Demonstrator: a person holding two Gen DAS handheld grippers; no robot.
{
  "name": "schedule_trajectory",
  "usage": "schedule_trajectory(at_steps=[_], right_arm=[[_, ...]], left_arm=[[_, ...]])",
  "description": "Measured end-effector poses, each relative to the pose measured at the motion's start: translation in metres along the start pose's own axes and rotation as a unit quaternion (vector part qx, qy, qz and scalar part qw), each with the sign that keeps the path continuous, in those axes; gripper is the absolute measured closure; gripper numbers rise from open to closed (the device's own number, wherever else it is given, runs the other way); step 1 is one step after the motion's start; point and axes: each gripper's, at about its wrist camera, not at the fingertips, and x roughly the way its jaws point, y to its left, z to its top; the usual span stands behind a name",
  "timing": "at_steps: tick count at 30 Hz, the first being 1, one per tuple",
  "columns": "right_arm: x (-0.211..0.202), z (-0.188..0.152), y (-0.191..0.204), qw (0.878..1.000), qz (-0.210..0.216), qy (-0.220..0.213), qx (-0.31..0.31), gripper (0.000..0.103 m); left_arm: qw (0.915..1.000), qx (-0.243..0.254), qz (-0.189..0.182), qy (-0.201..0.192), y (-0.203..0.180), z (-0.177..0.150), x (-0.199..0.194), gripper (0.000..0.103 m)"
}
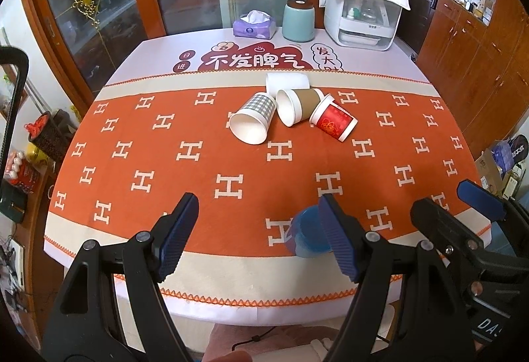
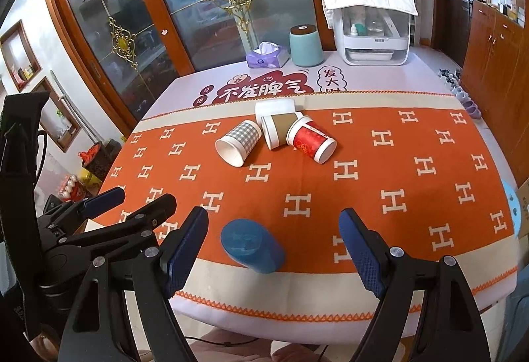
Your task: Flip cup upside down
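We see the blue plastic cup (image 2: pixel 253 245) lying on its side near the tabletop's (image 2: pixel 413 282) near edge, its long axis roughly level, flat base toward the far-left corner and mouth toward us. It lies between our right gripper's (image 2: pixel 273 244) spread fingers, untouched. Our left gripper (image 1: pixel 259 231) hovers wide open beside it, gripping nothing.

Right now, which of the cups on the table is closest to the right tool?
The blue cup, lying near the table's front edge between the right tool's open fingers. The checked, brown-sleeved, red and white cups lie clustered farther back, mid-table.
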Motion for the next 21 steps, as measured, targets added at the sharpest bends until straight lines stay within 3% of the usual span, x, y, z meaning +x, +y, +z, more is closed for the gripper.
schedule_trajectory(at_steps=[21], right_arm=[[0.0038,-0.0085,0.0021,1.000,0.002,0.004,0.005,0.020]], left_arm=[[1.0000,0.000,0.000,0.006,0.0012,-0.0069,0.0018,0.030]])
